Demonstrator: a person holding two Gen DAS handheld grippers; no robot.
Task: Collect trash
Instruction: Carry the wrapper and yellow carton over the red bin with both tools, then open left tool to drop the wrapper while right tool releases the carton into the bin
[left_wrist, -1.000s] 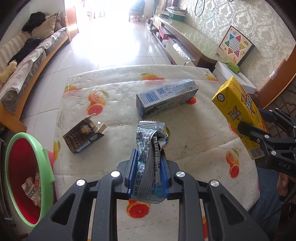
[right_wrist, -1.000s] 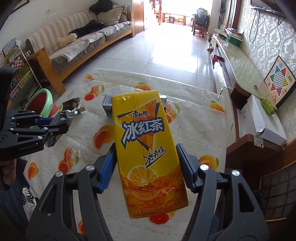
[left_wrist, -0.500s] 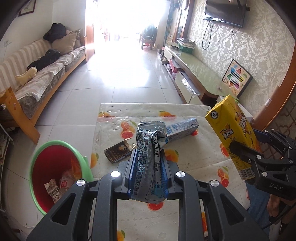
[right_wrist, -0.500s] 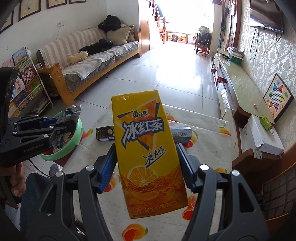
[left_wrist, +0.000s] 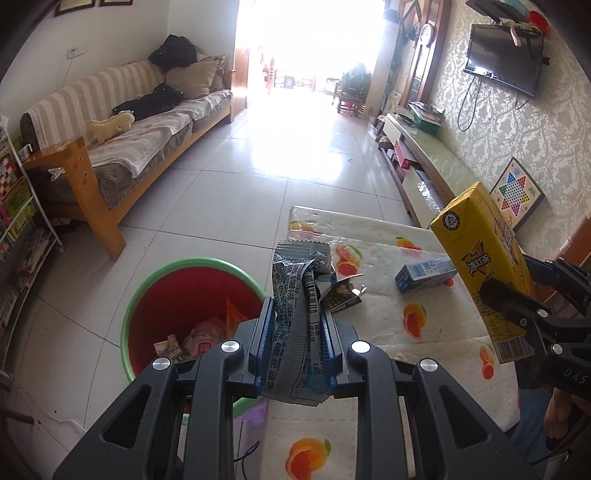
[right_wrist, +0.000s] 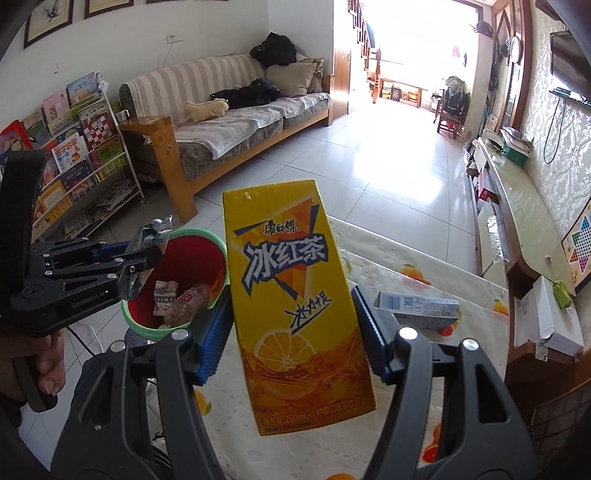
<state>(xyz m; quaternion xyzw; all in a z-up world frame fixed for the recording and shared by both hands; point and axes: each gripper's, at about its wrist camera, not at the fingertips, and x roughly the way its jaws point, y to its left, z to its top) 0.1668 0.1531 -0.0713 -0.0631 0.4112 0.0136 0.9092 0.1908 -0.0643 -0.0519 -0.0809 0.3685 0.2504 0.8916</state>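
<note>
My left gripper (left_wrist: 295, 325) is shut on a crumpled silver-blue wrapper (left_wrist: 299, 295), held in the air at the table's left edge, beside the red bin with a green rim (left_wrist: 184, 295). The bin holds several pieces of trash. My right gripper (right_wrist: 295, 325) is shut on a yellow iced-tea carton (right_wrist: 291, 295), held upright above the table; the carton also shows in the left wrist view (left_wrist: 484, 266). The left gripper with the wrapper shows in the right wrist view (right_wrist: 147, 243), over the bin's (right_wrist: 177, 266) near rim.
A blue-white toothpaste box (left_wrist: 424, 275) and a small dark open packet (left_wrist: 343, 299) lie on the fruit-print table (left_wrist: 369, 424). A sofa (left_wrist: 147, 122) and a book rack (right_wrist: 74, 147) stand left; a TV bench (left_wrist: 424, 162) runs along the right wall.
Both grippers have lifted and swung left with their loads. The wrapper moved from over the table towards the bin, which now lies closer below the left gripper.
</note>
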